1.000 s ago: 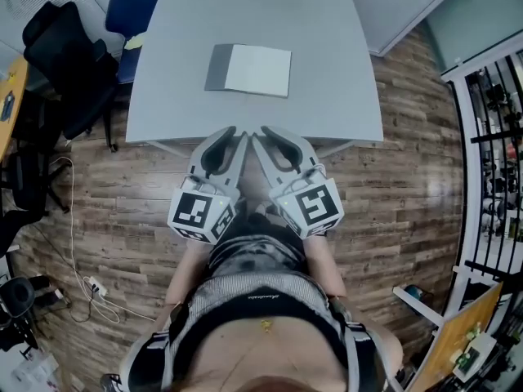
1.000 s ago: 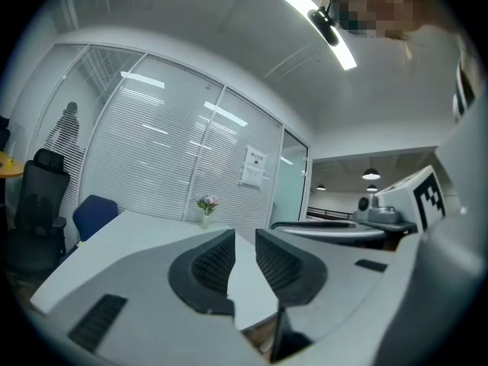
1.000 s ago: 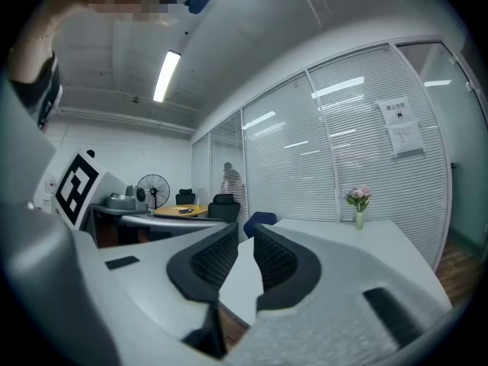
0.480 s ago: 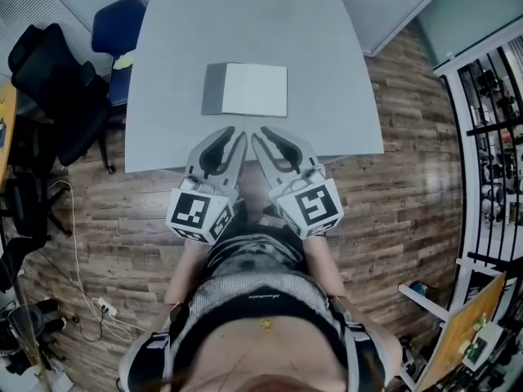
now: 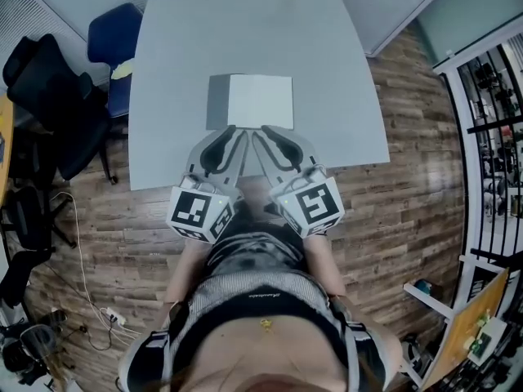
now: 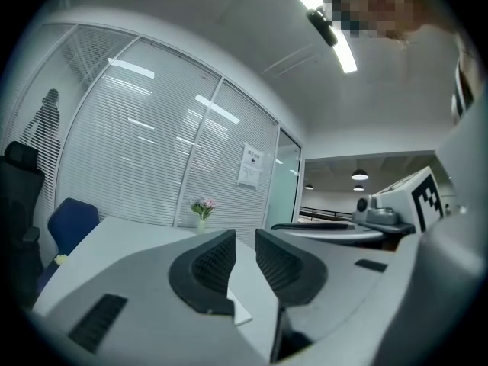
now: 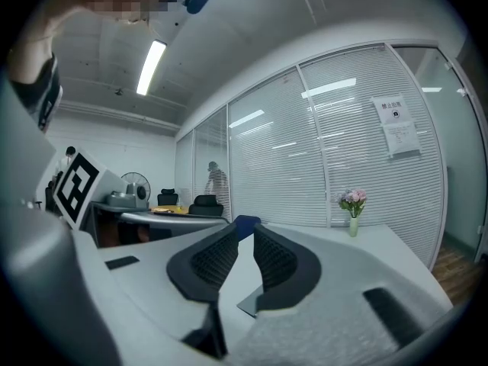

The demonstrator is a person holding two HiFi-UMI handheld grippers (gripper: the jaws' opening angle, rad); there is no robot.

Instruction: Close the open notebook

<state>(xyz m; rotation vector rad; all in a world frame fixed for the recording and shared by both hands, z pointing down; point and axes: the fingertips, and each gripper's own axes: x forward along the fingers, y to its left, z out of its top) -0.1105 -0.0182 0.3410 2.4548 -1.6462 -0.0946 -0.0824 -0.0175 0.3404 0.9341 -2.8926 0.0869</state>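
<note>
Tongs first: left tongs (image 5: 234, 131) and right tongs (image 5: 258, 132) sit side by side, jaws narrowly parted, nothing between them. Open notebook (image 5: 249, 102) lies flat mid-counter (image 5: 245, 31), just beyond the tips. Risk: a low, level approach may shove the notebook farther away rather than catch a cover.

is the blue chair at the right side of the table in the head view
No, the blue chair stands by the left edge of the table.
</note>
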